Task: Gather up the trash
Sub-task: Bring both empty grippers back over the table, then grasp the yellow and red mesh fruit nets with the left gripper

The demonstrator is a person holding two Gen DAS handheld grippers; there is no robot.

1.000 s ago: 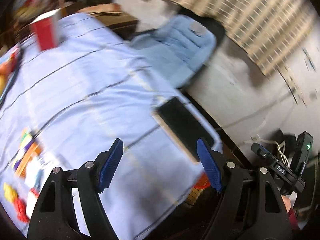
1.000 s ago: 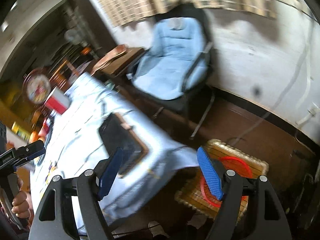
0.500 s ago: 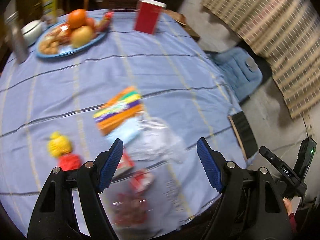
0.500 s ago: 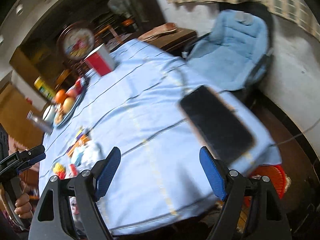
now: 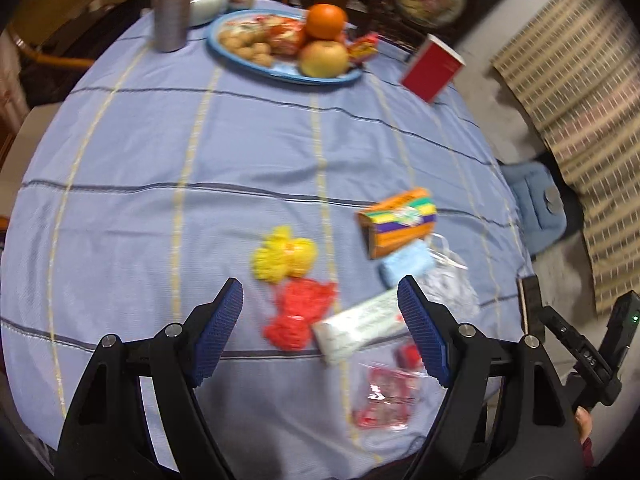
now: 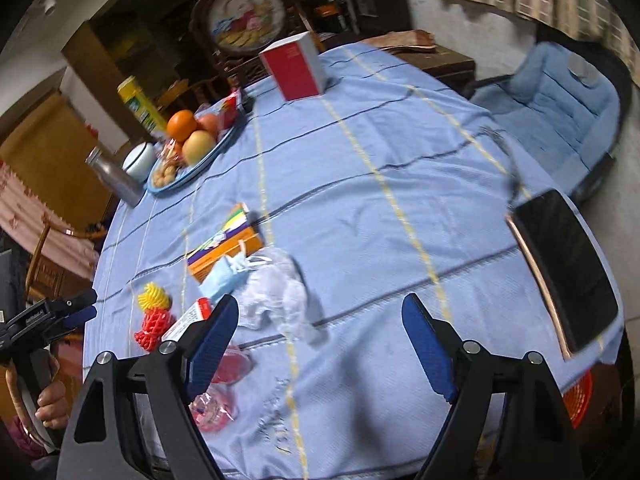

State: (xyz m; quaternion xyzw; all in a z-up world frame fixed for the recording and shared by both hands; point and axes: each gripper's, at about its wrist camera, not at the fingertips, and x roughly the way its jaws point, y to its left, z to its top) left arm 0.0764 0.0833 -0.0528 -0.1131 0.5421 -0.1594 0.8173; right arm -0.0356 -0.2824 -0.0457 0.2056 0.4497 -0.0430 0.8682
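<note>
Trash lies on the blue tablecloth near the front edge: a yellow foam net, a red foam net, a white wrapper, a red plastic packet, an orange-purple box, a blue mask and clear plastic. My left gripper is open and empty, just above the red net and wrapper. My right gripper is open and empty, near the clear plastic, mask and box.
A blue plate of fruit and nuts, a metal bottle and a red box stand at the far side. A black tablet lies at the right edge. A blue chair and an orange-red bin are beyond the table.
Both grippers have swung from the chair and floor side toward the table, so the trash now lies in front of them. Both stay open and empty.
</note>
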